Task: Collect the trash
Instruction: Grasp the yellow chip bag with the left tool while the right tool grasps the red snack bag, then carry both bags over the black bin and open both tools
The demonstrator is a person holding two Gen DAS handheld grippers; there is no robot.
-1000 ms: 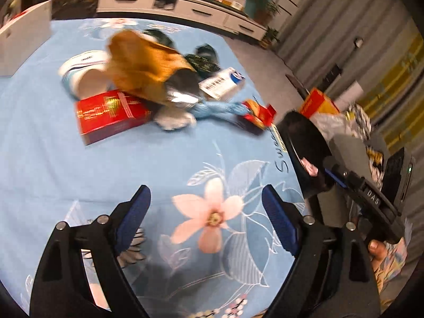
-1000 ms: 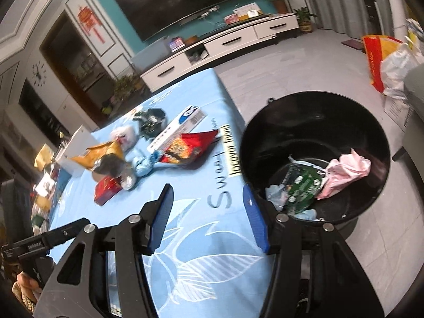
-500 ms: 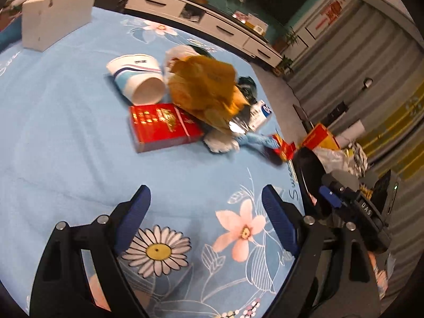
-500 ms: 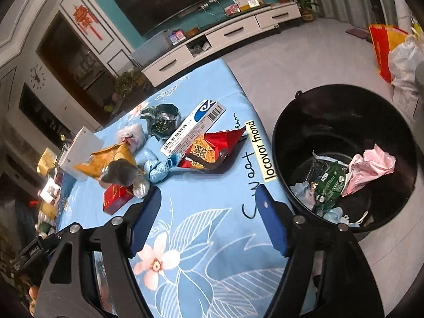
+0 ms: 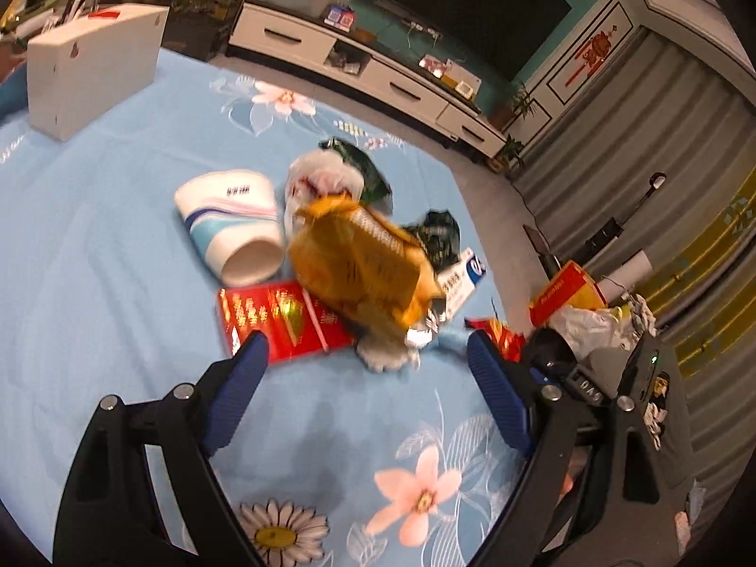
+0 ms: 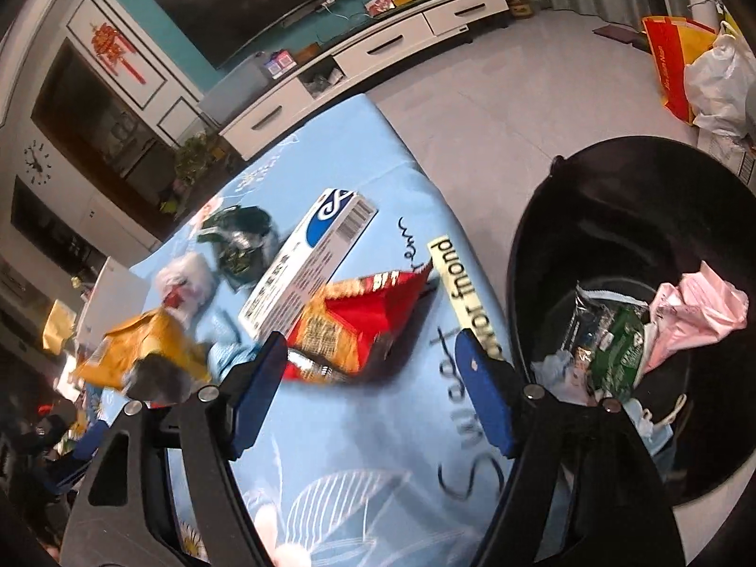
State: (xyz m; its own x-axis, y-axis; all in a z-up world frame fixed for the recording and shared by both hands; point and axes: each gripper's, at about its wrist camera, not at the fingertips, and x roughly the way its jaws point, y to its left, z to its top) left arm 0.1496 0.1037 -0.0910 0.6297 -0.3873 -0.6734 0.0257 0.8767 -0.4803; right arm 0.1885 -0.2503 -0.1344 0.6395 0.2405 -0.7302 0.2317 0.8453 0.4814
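A pile of trash lies on the blue flowered tablecloth [image 5: 94,293]: an orange snack bag [image 5: 359,264], a red flat box [image 5: 279,316], a tipped white-and-blue paper cup [image 5: 236,222], a white-and-blue carton [image 6: 307,264] and a red snack bag [image 6: 364,321]. My left gripper [image 5: 366,354] is open, its tips just short of the red box and a white crumpled scrap [image 5: 387,359]. My right gripper [image 6: 373,354] is open, with the red snack bag right in front of its tips. Neither one holds anything.
A black bin [image 6: 614,179] stands beside the table's right edge, holding a pink bag [image 6: 699,312] and a green wrapper [image 6: 614,354]. A dark green wrapper [image 6: 241,241] and white crumpled plastic [image 5: 321,175] lie behind the pile. A white box [image 5: 90,66] stands far left.
My right gripper's jaws have widened, and it has swung from the bin toward the red snack bag. My left gripper has moved up to the pile, which now sits at its fingertips.
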